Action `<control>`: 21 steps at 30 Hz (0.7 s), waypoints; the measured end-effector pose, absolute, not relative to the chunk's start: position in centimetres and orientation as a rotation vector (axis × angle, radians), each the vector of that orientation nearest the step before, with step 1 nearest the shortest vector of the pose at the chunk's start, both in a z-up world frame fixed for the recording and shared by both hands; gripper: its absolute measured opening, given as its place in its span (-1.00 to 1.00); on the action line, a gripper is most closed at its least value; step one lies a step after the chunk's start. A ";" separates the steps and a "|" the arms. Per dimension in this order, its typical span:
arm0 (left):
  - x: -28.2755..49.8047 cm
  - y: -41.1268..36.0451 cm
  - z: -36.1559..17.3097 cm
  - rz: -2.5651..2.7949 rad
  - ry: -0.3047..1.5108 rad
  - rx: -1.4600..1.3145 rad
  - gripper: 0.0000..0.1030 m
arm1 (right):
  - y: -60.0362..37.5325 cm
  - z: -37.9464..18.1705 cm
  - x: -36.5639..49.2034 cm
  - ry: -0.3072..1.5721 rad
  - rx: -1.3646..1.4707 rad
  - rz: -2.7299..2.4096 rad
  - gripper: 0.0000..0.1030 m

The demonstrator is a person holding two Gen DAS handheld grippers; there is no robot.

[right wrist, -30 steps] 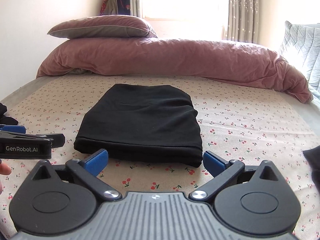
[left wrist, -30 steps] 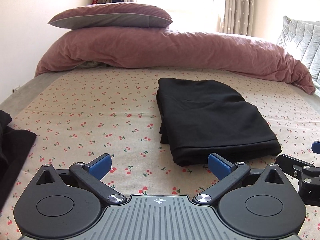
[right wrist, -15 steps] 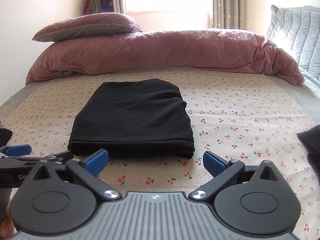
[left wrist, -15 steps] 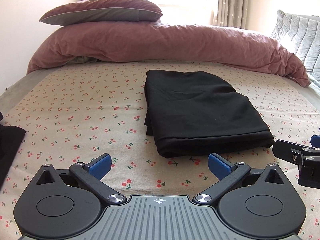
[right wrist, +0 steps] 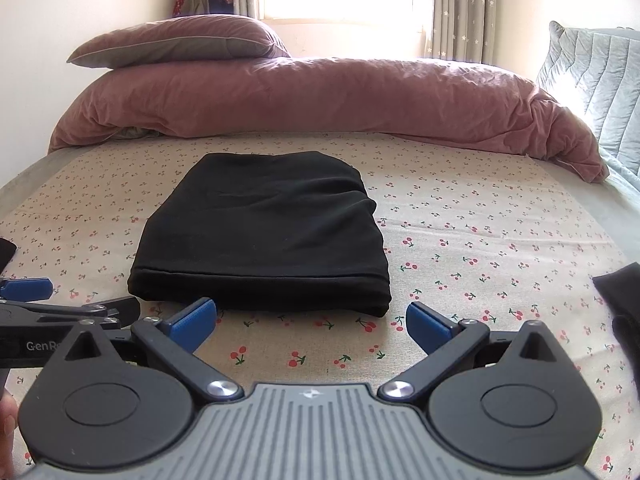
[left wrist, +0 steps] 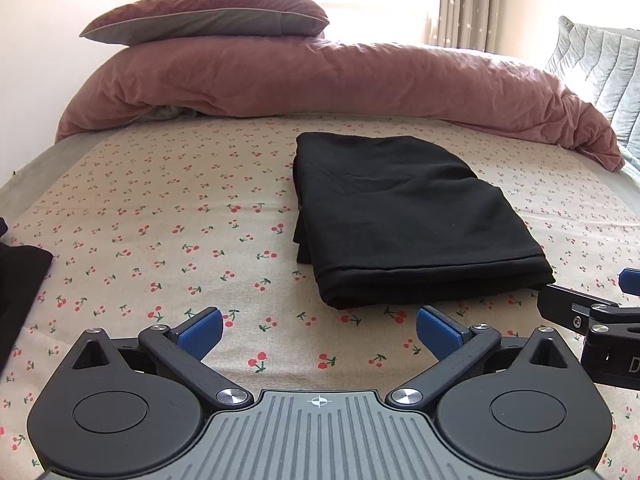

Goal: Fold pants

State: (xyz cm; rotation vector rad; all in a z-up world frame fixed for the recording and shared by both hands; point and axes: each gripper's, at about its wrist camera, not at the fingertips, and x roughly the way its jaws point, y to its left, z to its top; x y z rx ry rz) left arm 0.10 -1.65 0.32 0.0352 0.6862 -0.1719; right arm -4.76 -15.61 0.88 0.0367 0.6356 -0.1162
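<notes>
The black pants lie folded into a thick rectangle on the bed, flat on its cherry-printed sheet, about midway across the mattress. The stacked layers show along the near edge and along the left side in the left wrist view; the top surface has only slight creases.

The left hand-held gripper sits low over the sheet just short of the pants' near edge, its blue-padded fingers spread wide with nothing between them; the folded bundle lies ahead and slightly to the right of its centre line. The right hand-held gripper is likewise wide open and empty, close to the same near edge, with the pants ahead and a little to its left. Neither touches the fabric. Each gripper appears at the edge of the other's view, side by side and near each other.

Beyond the pants, a rolled pink duvet stretches across the far end of the bed, with a pink and grey pillow resting on its left part. A grey quilted cushion stands at the far right. Dark cloth lies at the bed's left edge, and another dark piece at the right edge. Curtains flank a bright window behind.
</notes>
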 end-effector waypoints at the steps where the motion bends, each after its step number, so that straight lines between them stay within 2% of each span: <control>1: 0.1 -1.6 0.3 -0.174 0.688 0.033 1.00 | -15.6 0.9 -4.8 0.636 0.037 -0.116 0.91; 21: -0.1 -1.8 0.5 -0.176 0.677 0.035 1.00 | -15.6 0.9 -4.8 0.637 0.033 -0.123 0.91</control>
